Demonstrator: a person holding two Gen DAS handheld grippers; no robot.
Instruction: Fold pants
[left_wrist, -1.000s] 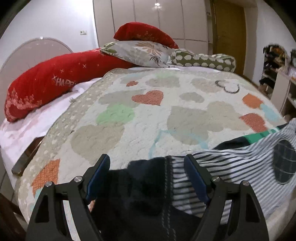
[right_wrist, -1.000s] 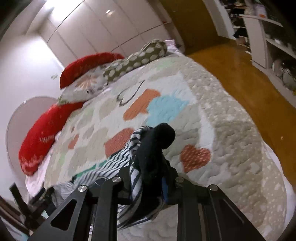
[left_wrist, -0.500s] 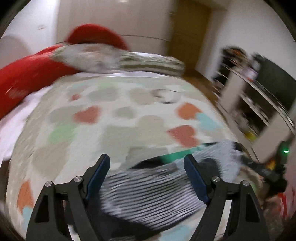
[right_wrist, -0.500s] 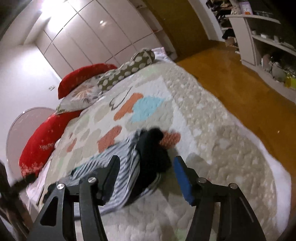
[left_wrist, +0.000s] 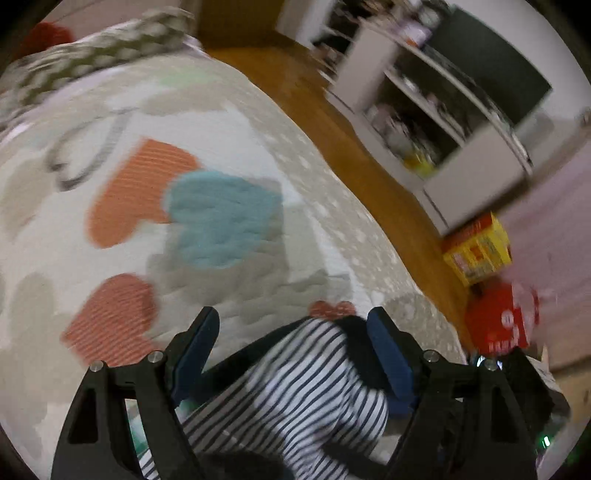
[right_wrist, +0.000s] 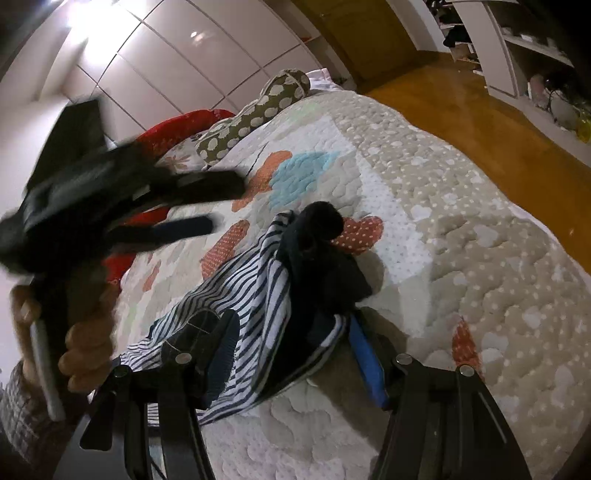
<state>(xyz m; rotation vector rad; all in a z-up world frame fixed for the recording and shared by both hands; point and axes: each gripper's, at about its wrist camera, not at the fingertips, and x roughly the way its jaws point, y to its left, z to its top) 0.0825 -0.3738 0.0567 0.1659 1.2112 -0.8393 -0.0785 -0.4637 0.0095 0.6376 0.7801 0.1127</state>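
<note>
The striped pants (right_wrist: 258, 295) lie bunched on the quilted bed (right_wrist: 461, 240), their long axis running from the near left corner of the right wrist view up toward the red heart patch. A dark, rolled cuff (right_wrist: 321, 229) forms the far end.

The right tongs (right_wrist: 291, 354) stand partly wide, one finger on either side of the near part of the bundle. No pad visibly presses the cloth, so the fabric lies between the jaws rather than in a grip. The pants thus sit directly ahead of and under this tool, along its pointing line.

The left tongs (left_wrist: 291, 354) are wide apart and hang above the same garment (left_wrist: 295, 387), pointing steeply down at it; the striped cloth shows between the fingers, apparently below them. In the right wrist view the left tool (right_wrist: 147, 210) appears as a dark blur, held by a hand (right_wrist: 88, 332) at the left edge. Both tools are near the cloth; the right appears the closer of the two.

Limits of the record: the left wrist view is smeared throughout. The waistband and the near left end of the pants are cut off or hidden behind the tool bodies. How many layers the bundle holds cannot be told, nor whether the left pads touch fabric.
</note>
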